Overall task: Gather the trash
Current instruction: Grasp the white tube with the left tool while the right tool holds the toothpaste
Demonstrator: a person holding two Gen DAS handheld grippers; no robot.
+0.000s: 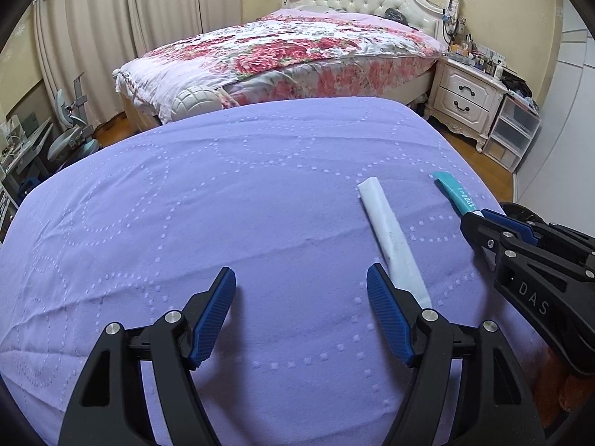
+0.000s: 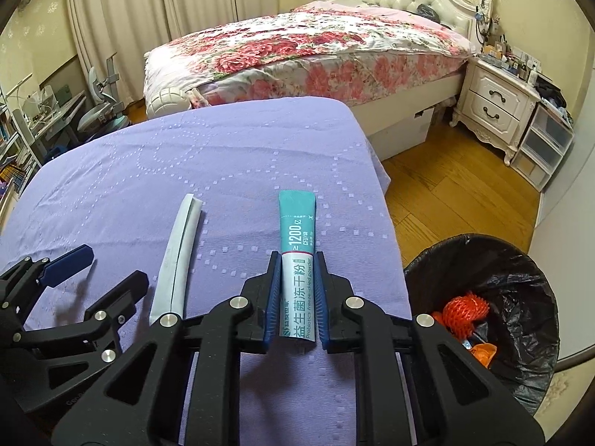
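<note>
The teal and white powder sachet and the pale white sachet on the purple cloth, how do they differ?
The teal and white powder sachet is boldly printed; the pale white sachet looks almost blank. The right gripper is shut on the teal one; the pale one lies free beside the open left gripper. Both are slim stick packs.

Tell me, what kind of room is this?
Most likely a bedroom in a home: a bed with a flowery quilt, a white nightstand beside it, and long curtains behind.
</note>
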